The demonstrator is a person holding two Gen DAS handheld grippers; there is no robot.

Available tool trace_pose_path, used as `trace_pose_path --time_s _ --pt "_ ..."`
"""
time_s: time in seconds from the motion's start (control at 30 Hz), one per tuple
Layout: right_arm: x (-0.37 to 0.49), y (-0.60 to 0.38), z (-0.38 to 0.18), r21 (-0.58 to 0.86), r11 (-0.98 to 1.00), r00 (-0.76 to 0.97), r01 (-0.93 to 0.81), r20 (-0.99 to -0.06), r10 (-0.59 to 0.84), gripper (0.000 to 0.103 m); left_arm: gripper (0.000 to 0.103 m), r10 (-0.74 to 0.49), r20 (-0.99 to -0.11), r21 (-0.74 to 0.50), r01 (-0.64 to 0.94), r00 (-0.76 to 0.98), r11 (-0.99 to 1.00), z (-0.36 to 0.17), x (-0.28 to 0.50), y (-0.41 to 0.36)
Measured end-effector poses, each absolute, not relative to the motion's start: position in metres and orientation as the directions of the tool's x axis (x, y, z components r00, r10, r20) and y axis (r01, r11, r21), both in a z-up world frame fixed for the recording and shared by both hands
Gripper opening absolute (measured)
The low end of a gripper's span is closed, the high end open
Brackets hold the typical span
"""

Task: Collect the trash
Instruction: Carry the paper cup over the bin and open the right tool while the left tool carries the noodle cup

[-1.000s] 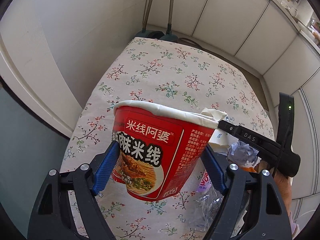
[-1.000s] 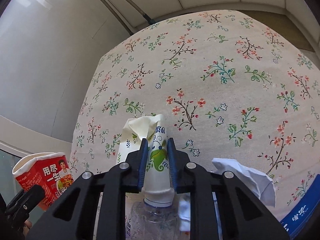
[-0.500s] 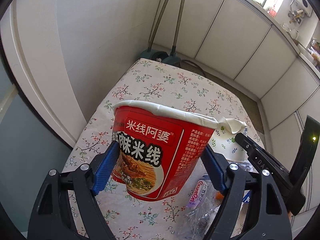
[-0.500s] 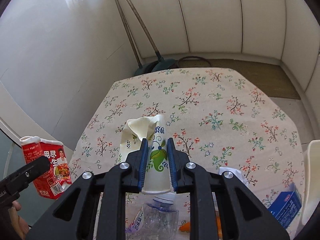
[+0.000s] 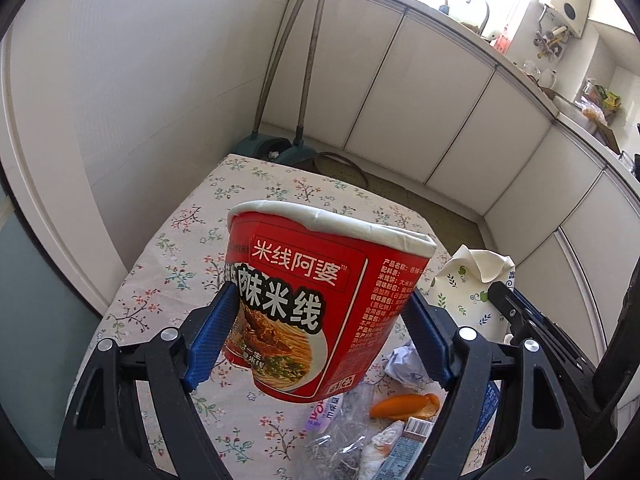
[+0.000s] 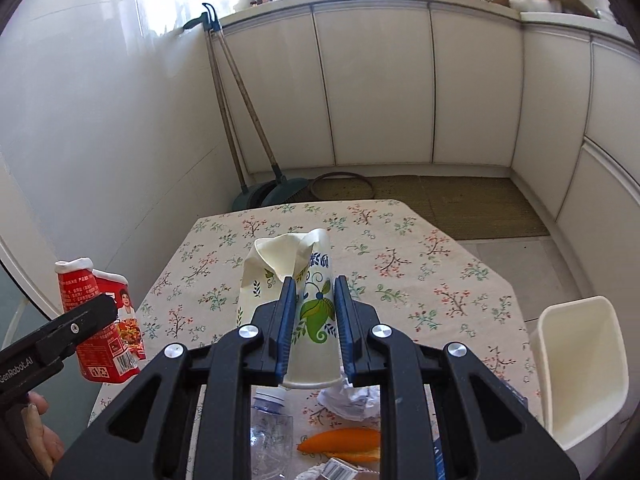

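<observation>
My left gripper (image 5: 320,332) is shut on a red instant-noodle cup (image 5: 316,300) and holds it above the floral table (image 5: 240,184). The cup also shows at the left of the right wrist view (image 6: 100,320). My right gripper (image 6: 314,320) is shut on a crushed white paper cup with green leaf print (image 6: 308,304), held above the table; it shows in the left wrist view (image 5: 468,288) too. Below lie a crushed clear plastic bottle (image 6: 268,428), a crumpled paper ball (image 6: 352,396), an orange peel (image 6: 344,444) and wrappers (image 5: 400,444).
A white plastic bin (image 6: 580,364) stands at the table's right edge. A broom and dustpan (image 6: 256,184) lean in the far corner. White cabinets (image 6: 400,88) line the back and right. A wall (image 5: 120,120) runs along the table's left side.
Both grippers have risen and tilted back with their cups. The table looks farther below, and cabinets and the counter have come into view.
</observation>
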State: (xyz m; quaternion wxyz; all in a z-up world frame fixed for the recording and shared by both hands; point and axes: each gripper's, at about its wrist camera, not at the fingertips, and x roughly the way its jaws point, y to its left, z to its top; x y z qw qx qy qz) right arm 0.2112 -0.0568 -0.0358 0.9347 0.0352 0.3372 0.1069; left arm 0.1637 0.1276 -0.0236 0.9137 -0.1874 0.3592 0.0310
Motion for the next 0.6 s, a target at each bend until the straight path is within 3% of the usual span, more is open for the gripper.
trace_pose_path --time_s 0.6 --pt "0.177 -0.187 -0.009 0.080 0.997 0.812 0.021 -0.583 0.030 0.020 0.077 -0.217 -0.622 -0.347 -0.017 0.752 0.938 -0.024 0.175 0.022"
